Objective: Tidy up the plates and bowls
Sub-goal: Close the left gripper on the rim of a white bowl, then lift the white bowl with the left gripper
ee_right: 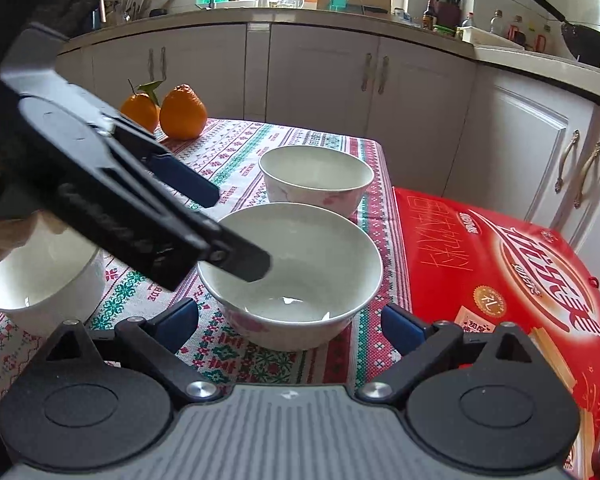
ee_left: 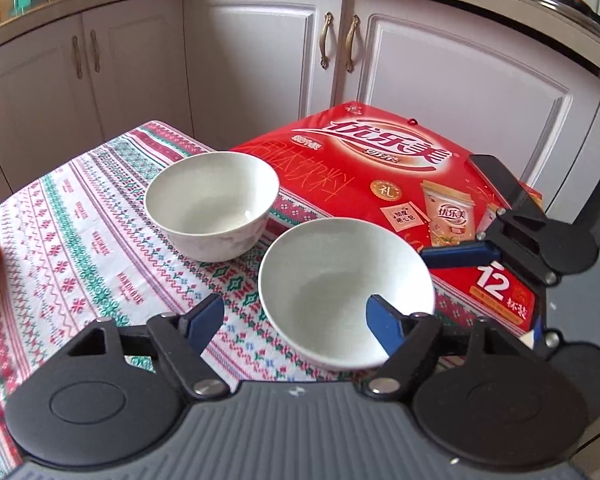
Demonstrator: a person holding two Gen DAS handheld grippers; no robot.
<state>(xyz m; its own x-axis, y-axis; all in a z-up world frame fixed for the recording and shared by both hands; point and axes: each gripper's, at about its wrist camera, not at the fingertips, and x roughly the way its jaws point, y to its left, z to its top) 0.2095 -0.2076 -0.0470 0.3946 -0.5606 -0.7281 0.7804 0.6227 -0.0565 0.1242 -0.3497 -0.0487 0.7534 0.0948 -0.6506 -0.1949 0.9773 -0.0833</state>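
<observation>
Two white bowls stand on the patterned tablecloth, a near bowl [ee_left: 346,292] [ee_right: 300,264] and a far bowl [ee_left: 212,204] [ee_right: 316,176]. My left gripper [ee_left: 296,320] is open over the near bowl's left wall, with one blue pad inside the bowl and the other outside, neither pressing. In the right wrist view it reaches in from the upper left, and one of its fingertips [ee_right: 244,260] sits inside that bowl. My right gripper [ee_right: 290,326] is open and wide, with the same bowl ahead between its fingers. One of its blue fingertips [ee_left: 456,254] lies by the bowl's right rim.
A third white bowl [ee_right: 40,280] sits at the left, partly hidden by the left gripper. Two oranges [ee_right: 182,112] lie at the table's far side. A red drink box [ee_left: 380,184] [ee_right: 500,272] adjoins the table on the right. White kitchen cabinets [ee_left: 260,60] stand behind.
</observation>
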